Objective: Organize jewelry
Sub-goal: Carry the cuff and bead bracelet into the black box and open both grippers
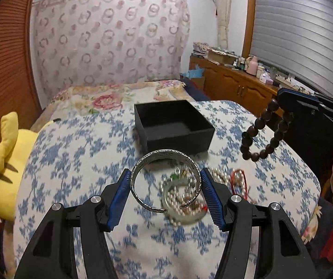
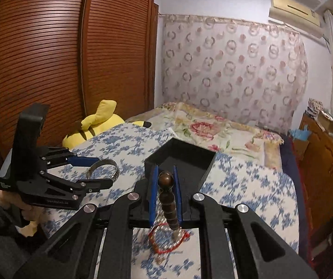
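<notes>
Over the blue-flowered bed cover (image 1: pixel 73 162), both grippers are off the surface, each with a piece in its jaws. Left gripper (image 1: pixel 165 186): clamped across the silver cuff (image 1: pixel 166 176), blue pads bearing on its two outer sides, cuff lying roughly flat with its gap toward the camera. Right gripper (image 2: pixel 165 186): nearly closed, pinching the bead bracelet (image 2: pixel 167 200) by one or two top beads; the rest of the loop hangs free below the pads.

Black box (image 1: pixel 174 125): open, looks empty, sits ahead of both grippers, in line with the left one and just beyond the right one's fingertips. Remaining heap, pearls (image 1: pixel 217 176) and a red cord (image 1: pixel 237 181), lies on the cover below the cuff, not touched.

Step in hand, as I judge it: carry both pieces to the box.

Notes for doing it well:
- Bring one gripper over the box at a time; they are close together and the opening is small.
- Beads swing. Move slowly, let the loop settle inside the walls before parting the jaws.
- Cuff is rigid and smooth; keep the squeeze steady, lower it near the box floor, then release.
- Keep clear of the rim so the box does not slide on the soft cover.
</notes>
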The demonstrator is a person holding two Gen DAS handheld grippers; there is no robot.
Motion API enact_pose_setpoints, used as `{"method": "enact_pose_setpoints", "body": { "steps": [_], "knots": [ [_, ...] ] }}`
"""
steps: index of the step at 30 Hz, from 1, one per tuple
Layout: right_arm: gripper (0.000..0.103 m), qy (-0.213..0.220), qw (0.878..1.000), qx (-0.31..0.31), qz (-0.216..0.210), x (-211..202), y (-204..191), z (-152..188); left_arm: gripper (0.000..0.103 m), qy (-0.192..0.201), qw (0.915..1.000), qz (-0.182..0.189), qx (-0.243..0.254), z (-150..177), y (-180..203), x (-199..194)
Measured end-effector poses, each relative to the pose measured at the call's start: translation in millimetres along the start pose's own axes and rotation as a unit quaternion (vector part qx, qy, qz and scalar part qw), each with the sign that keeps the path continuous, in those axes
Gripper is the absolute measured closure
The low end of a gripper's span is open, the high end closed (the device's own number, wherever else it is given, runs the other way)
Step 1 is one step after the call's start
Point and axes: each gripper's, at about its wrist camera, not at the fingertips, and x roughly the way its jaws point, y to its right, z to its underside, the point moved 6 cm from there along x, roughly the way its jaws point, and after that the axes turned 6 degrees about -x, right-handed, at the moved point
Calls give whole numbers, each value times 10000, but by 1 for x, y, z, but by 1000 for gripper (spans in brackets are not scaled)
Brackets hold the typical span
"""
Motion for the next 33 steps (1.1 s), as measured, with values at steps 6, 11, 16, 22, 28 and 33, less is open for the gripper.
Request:
{"method": "enact_pose_setpoints", "body": {
  "steps": [6, 11, 16, 22, 28, 33],
  "knots": [
    [88, 160, 9997, -161, 5, 19, 15, -29, 45, 52, 10000, -32, 37, -25, -4, 16],
    [88, 170, 9996, -219, -41, 44, 29, -43, 45, 93, 9999, -61, -10, -45, -9, 29],
    [88, 11, 9999, -95, -139, 76, 43, -40, 45, 23, 9999, -132, -41, -58, -16, 47],
    [88, -197, 9995, 41, -257, 105, 53, -28, 45, -121, 9998, -166, -37, -67, -18, 70],
    [88, -412, 9984, 166, -344, 124, 57, -13, 45, -271, 9995, -162, 2, -72, -17, 93],
    [80, -531, 9976, 289, -329, 132, 65, -3, 45, -380, 9992, -143, 48, -77, -14, 111]
  ]
}}
